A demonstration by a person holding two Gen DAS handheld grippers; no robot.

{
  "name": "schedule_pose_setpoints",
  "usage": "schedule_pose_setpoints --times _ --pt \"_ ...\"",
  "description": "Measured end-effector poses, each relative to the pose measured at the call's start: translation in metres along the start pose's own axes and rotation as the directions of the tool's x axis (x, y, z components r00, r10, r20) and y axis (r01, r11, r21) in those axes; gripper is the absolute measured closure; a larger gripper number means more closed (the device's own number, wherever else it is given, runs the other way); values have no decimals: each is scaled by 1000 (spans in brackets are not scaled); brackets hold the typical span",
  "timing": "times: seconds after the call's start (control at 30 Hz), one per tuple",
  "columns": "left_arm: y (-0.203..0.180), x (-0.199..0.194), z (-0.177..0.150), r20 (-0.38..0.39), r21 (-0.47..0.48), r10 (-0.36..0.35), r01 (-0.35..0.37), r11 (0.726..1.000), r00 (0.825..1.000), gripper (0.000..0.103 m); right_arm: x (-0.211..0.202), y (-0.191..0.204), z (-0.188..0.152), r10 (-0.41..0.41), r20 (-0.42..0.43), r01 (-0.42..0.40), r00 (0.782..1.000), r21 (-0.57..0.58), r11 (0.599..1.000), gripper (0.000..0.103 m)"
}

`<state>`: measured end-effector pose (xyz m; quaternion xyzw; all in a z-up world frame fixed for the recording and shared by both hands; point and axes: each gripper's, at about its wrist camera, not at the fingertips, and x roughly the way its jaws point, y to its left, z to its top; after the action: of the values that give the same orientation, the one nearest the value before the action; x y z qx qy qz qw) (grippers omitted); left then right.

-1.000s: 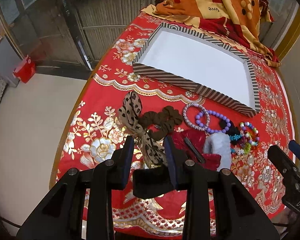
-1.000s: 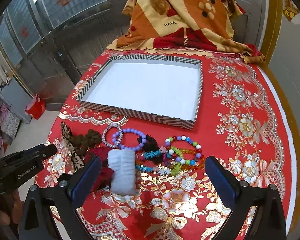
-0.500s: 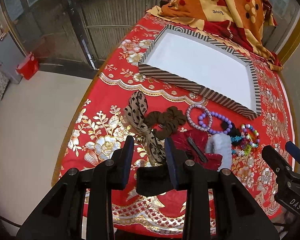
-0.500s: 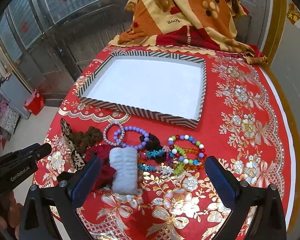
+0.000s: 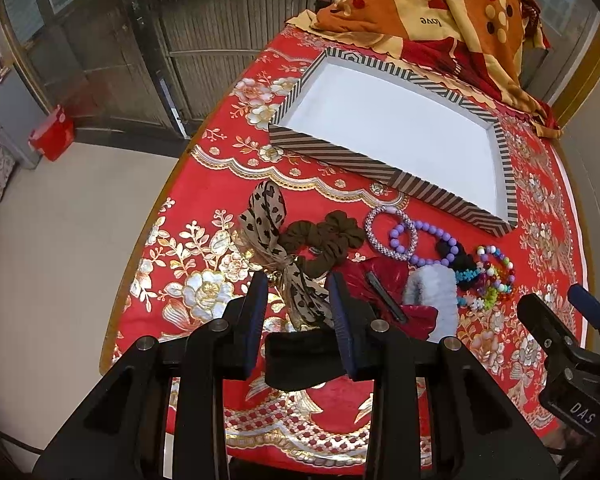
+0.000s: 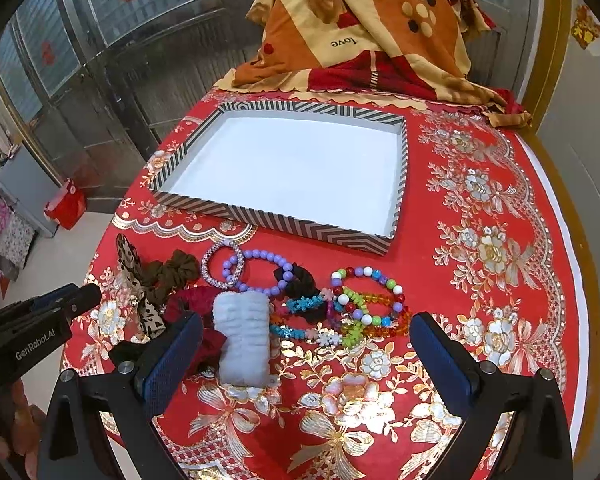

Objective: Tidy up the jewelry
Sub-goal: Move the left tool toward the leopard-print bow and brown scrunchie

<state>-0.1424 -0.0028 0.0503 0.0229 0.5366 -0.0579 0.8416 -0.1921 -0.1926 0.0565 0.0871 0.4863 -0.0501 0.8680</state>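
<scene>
My left tongs (image 5: 298, 300) are parted with a narrow gap, hovering over the leopard-print bow (image 5: 274, 240) at the left end of the jewelry row. Next come the brown scrunchie (image 5: 328, 238), purple bead bracelet (image 6: 260, 272) and colorful bracelets (image 6: 364, 304), before the striped tray (image 6: 260, 218). My right tongs (image 6: 300, 344) gape wide above the white fluffy piece (image 6: 242, 334).

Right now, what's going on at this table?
A person with two handheld grippers is starting to sort jewelry. The striped tray has nothing in it; bracelets and scrunchies lie in a row on the red cloth in front of it. The left gripper hangs half open over the leopard bow, with a dark item between its fingers. The right gripper is wide open, holding nothing.
</scene>
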Motion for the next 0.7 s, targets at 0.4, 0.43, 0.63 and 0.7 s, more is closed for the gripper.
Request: schedule_pose_setpoints --times 0.4,0.43,0.63,0.7 --pt "-4 -2 0 -2 5 -4 4 1000 1000 72 2 1 -4 3 -13 -3 1000 -10 1000 0" --pt "-4 -2 -1 -3 5 -3 3 1000 1000 72 2 2 -4 2 -15 -2 1000 -12 1000 0" --pt "-3 -2 -3 -2 8 2 -1 1000 1000 72 0 5 -6 -2 -15 2 1000 -21 1000 0" --pt "-3 -3 -3 0 13 5 -5 1000 1000 72 -1 7 -6 -7 -13 7 1000 -28 1000 0"
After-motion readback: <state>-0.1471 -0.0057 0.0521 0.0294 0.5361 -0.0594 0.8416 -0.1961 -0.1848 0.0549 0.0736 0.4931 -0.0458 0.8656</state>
